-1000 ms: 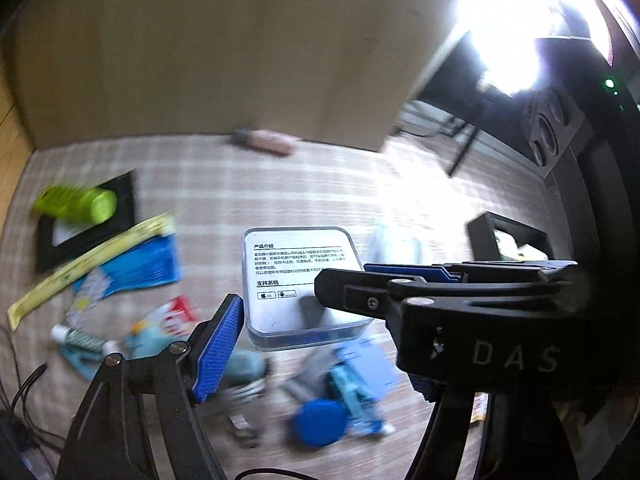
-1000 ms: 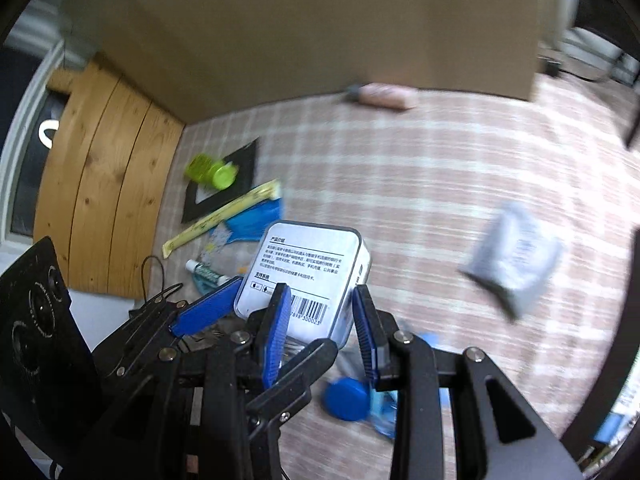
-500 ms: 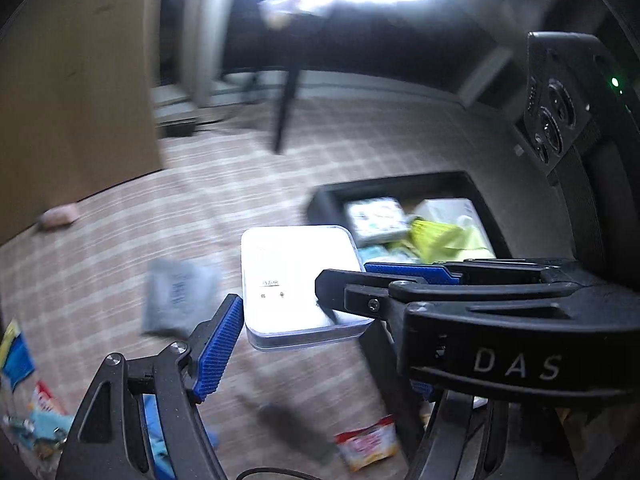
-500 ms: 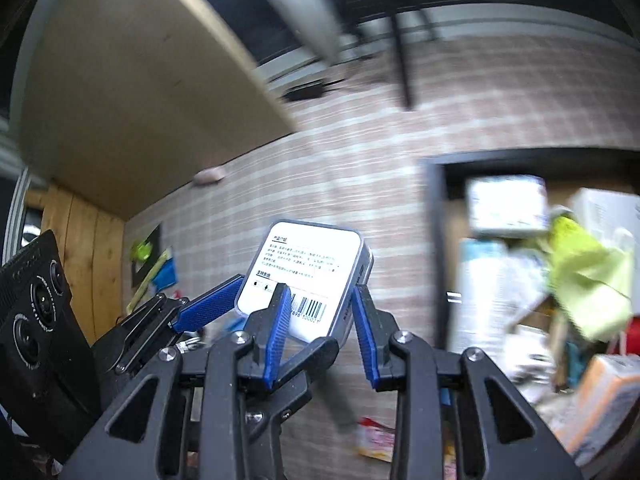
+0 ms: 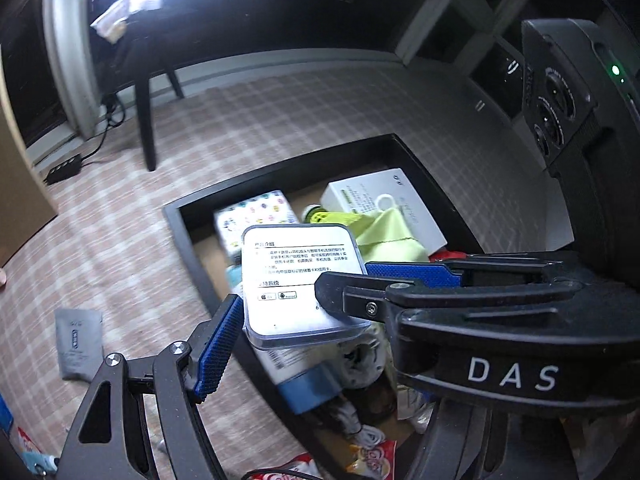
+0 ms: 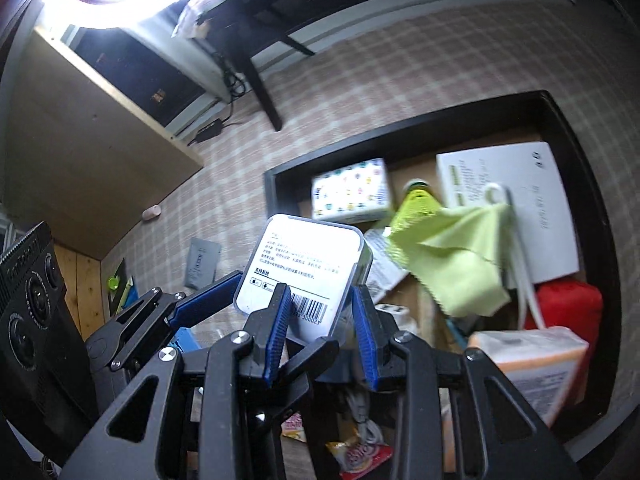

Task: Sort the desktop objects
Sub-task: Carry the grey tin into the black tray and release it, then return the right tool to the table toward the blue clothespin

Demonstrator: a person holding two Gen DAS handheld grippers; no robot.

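flat white rounded-corner plastic case (image 5: 298, 280) is clamped by left gripper (image 5: 320, 316) and right gripper (image 6: 320, 332) (both pairs of blue pads pressed on it); held mid-frame above open black box (image 6: 568, 128) | grey pouch (image 5: 78, 340) lies lower left

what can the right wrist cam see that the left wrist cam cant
Only the right wrist view shows the barcode on the clear case's edge, the orange-and-white pack and a red item in the black bin.

Only the left wrist view shows the blue-capped tube under the case.

Both show the clear case held by the left gripper and right gripper, the black bin, the yellow-green cloth and the grey pouch.
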